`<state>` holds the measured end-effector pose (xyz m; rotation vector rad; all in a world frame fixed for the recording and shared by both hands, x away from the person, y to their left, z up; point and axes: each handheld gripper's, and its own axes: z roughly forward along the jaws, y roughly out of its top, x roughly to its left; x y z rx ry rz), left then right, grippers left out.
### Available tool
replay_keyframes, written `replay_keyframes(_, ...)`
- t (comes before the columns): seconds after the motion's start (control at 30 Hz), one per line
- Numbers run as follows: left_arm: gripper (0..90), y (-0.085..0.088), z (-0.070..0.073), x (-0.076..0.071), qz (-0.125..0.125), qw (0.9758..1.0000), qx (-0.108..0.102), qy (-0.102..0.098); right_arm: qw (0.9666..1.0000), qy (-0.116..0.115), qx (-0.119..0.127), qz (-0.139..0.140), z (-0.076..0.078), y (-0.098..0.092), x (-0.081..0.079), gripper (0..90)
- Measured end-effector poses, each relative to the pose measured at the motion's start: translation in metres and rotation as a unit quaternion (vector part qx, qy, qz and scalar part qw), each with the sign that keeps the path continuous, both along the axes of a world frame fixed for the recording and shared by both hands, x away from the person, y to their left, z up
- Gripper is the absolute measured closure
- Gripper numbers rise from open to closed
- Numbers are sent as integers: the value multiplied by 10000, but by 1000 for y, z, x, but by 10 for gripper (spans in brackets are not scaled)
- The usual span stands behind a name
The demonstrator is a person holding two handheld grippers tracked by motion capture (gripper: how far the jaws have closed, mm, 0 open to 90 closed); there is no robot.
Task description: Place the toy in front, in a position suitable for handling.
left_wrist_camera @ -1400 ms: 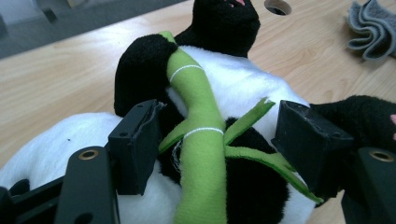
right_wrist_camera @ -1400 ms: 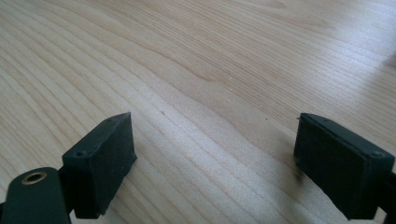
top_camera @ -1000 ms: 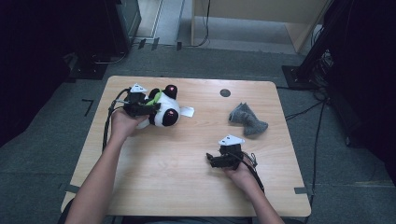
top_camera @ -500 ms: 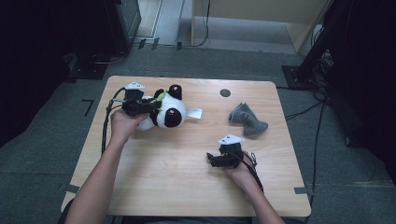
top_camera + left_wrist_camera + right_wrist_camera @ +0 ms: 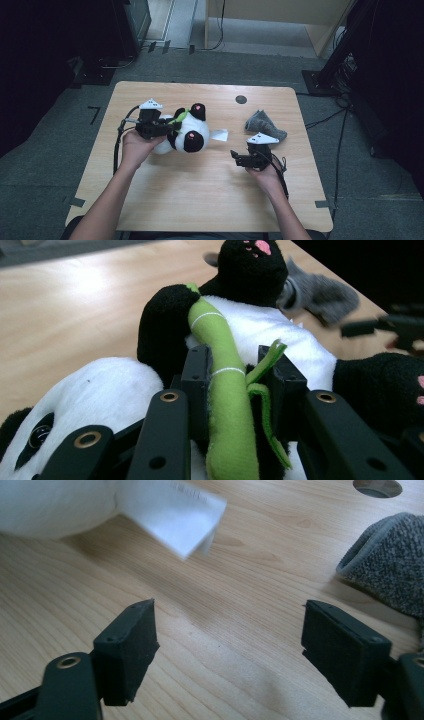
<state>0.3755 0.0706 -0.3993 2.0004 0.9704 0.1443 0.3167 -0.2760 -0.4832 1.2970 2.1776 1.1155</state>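
Observation:
A black-and-white panda plush [image 5: 187, 132] lies on the wooden table [image 5: 210, 200], left of centre. My left gripper [image 5: 170, 129] is shut on it: in the left gripper view the jaws of the left gripper [image 5: 233, 376] pinch the green bamboo stalk [image 5: 210, 325] on its chest. A white tag [image 5: 219, 134] sticks out of the plush on the right. My right gripper [image 5: 235, 159] hovers open over bare wood, right of the plush. Its jaws have just been closing a little, and the right gripper [image 5: 230, 635] has nothing between them.
A crumpled grey sock [image 5: 265, 125] lies just beyond the right gripper, with the grey sock [image 5: 390, 565] at the right edge of that gripper's view. A round cable hole [image 5: 241, 99] is near the table's far edge. Dark equipment and cables surround the table.
The left hand has drawn the panda toward the table's centre and nearer the person, turning it. The right hand has lifted slightly and shifted right.

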Motion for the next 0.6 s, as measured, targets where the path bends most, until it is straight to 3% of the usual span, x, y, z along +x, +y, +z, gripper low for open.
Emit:
replay_keyframes(0.1, 674, -6, -3, -11, -109, 9999, 22, 60, 9999, -94, -125, -23, 4, -2, 2, 215)
replay_keyframes(0.2, 674, -11, -6, -19, -157, 9994, -193, 222, 9998, -133, -91, -84, 6, -8, 6, 224)
replay_keyframes(0.27, 674, -17, -7, -26, -224, 9993, -206, 195, 9999, -148, -16, -60, 7, -11, 8, 248)
replay_keyframes(0.37, 674, -26, -9, -37, -314, 9993, -136, 150, 9995, -282, -113, -127, 13, -15, 14, 248)
replay_keyframes(0.43, 673, -30, -11, -43, -310, 9992, -203, 136, 9991, -367, -99, -210, 14, -20, 17, 261)
replay_keyframes(0.5, 671, -33, -16, -48, -274, 9990, -331, 149, 9991, -328, -43, -265, 15, -27, 21, 287)
replay_keyframes(0.6, 672, -39, -20, -56, -315, 9988, -315, 208, 9995, -222, 100, -215, 16, -36, 29, 329)
